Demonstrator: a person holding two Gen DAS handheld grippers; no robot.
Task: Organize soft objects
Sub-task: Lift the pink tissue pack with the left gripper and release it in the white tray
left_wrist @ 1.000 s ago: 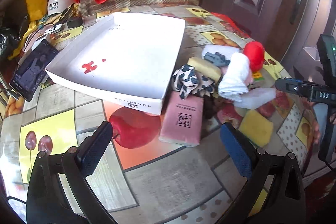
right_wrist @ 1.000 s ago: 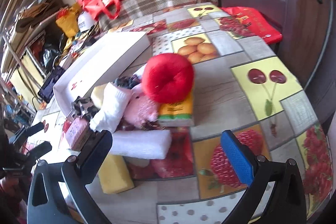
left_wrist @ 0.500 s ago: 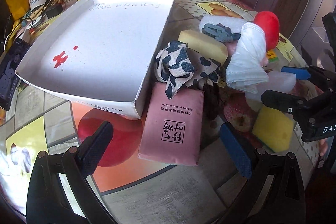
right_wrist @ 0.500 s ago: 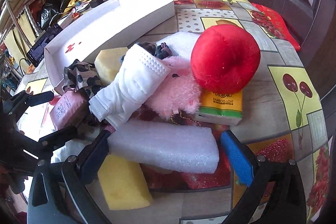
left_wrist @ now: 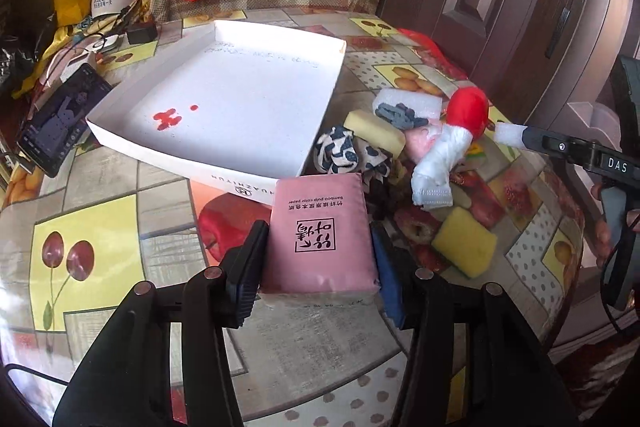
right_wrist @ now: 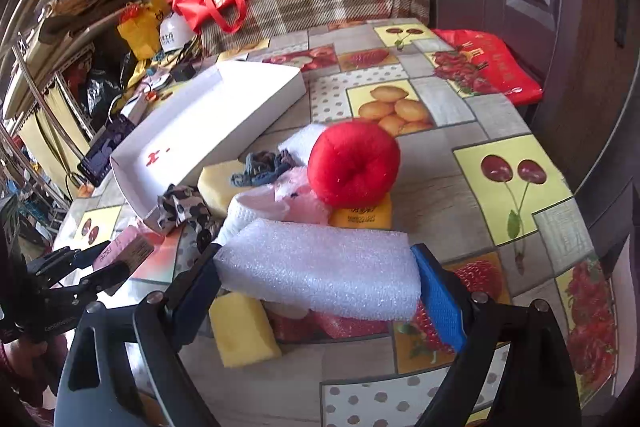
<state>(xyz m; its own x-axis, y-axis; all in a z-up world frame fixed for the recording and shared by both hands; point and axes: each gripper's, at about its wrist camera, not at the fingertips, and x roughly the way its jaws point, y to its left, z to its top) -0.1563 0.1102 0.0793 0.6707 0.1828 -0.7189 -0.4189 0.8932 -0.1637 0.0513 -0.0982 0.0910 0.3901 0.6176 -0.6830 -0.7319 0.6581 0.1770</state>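
A: Left to right, table state?

B: Far left edge: phone [left_wrist: 56,125] lying flat on the fruit-print tablecloth [left_wrist: 120,195]. Next, white shallow box [left_wrist: 224,115], inside holds nothing but red marks on its floor.

A: Left gripper?

B: left gripper [left_wrist: 318,259] has just been closing, and its pads now press both long sides of the pink tissue pack [left_wrist: 320,231]. Pack sits squarely between the jaws, its far end near the box's front wall. Looks lifted off the cloth, can't confirm.

A: Pile?

B: Right of the box corner: black-and-white patterned cloth [left_wrist: 340,155], then a yellow sponge [left_wrist: 376,133] with a grey knitted piece [left_wrist: 396,115] on a white foam pad behind it. Pink plush [right_wrist: 300,199] under a white mask [left_wrist: 440,163]. Red round cushion [right_wrist: 354,163] sits on a yellow tissue pack [right_wrist: 364,217]. Second yellow sponge [left_wrist: 464,247] lies apart, nearer the table edge.

A: Right gripper?

B: right gripper [right_wrist: 320,275] has also just been closing; the blue pads are clamped on both ends of the white foam block [right_wrist: 320,267]. Block spans the jaws crosswise, above the second sponge, in front of the cushion. In the left view only the foam's end shows at the gripper tip.
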